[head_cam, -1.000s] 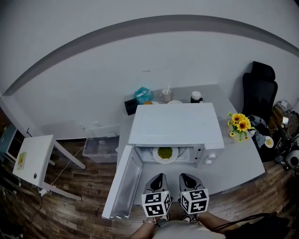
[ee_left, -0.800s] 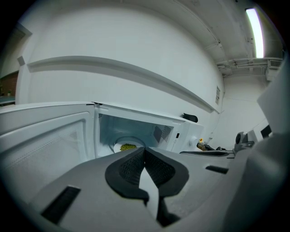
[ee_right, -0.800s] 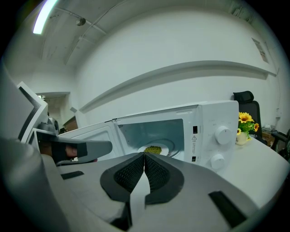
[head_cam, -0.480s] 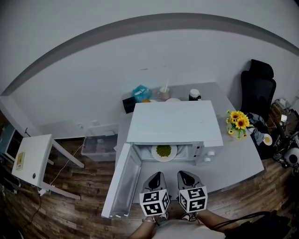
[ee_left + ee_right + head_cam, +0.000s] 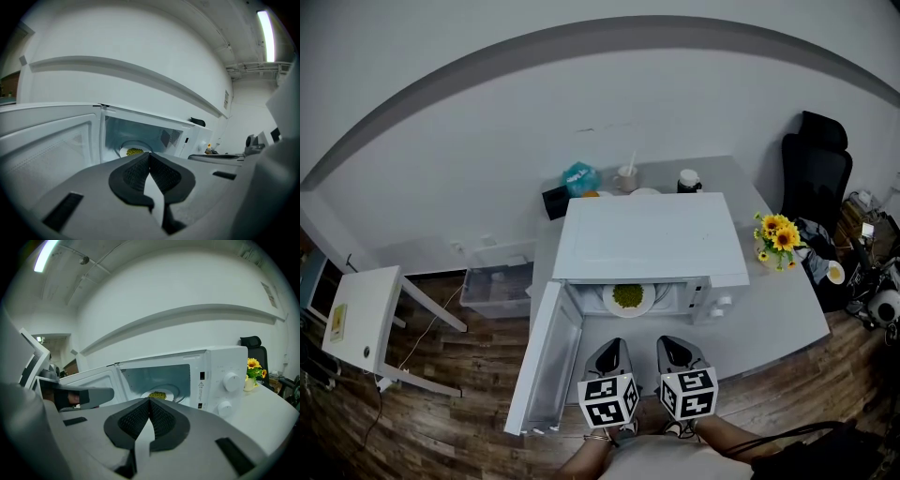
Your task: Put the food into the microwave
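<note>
Food [image 5: 627, 296] lies inside the open microwave [image 5: 647, 239]; warning label [image 5: 202, 384] illegible.

The white microwave [image 5: 647, 239] stands on the grey worktop [image 5: 769, 323]. Its door [image 5: 546, 361] hangs wide open on the left hinge, and two round knobs [image 5: 228, 391] sit on the front panel at the right. Inside the lit cavity, a white plate [image 5: 628, 300] lies flat, with the green food [image 5: 627, 294] heaped at its middle.

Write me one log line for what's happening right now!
food: green food on plate, inside microwave | door: open | left claw: shut, empty | right claw: shut, empty
</note>
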`<state>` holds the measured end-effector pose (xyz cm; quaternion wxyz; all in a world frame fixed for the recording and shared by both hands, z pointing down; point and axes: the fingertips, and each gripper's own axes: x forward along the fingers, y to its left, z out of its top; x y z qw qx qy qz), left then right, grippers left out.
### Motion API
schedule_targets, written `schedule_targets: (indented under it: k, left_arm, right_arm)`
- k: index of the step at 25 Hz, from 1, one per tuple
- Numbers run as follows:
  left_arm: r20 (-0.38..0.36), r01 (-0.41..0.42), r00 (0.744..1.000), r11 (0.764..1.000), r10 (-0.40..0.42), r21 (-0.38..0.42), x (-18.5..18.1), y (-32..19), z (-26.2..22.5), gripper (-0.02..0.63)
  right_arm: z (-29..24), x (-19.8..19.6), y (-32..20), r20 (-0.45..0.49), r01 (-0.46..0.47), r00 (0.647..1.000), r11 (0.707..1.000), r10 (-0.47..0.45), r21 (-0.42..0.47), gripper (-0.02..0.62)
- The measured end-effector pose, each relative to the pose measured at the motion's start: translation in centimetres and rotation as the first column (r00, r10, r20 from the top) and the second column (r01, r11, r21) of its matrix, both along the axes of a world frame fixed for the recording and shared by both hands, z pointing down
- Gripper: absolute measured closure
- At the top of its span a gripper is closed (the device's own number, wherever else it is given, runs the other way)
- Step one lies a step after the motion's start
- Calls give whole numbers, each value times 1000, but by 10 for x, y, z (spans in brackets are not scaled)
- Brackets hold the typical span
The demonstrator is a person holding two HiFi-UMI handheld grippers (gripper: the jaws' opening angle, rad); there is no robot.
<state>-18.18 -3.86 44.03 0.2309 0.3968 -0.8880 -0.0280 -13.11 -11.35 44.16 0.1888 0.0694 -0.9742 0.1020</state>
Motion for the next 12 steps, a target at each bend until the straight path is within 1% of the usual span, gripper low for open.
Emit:
schedule_targets:
  k: [12]
  left_arm:
    - [3, -15, 1000, 1000, 15, -4, -5, -3, 0, 601]
  right_arm:
    - [0, 1, -6, -4, -30, 1000, 1000, 30, 4, 580]
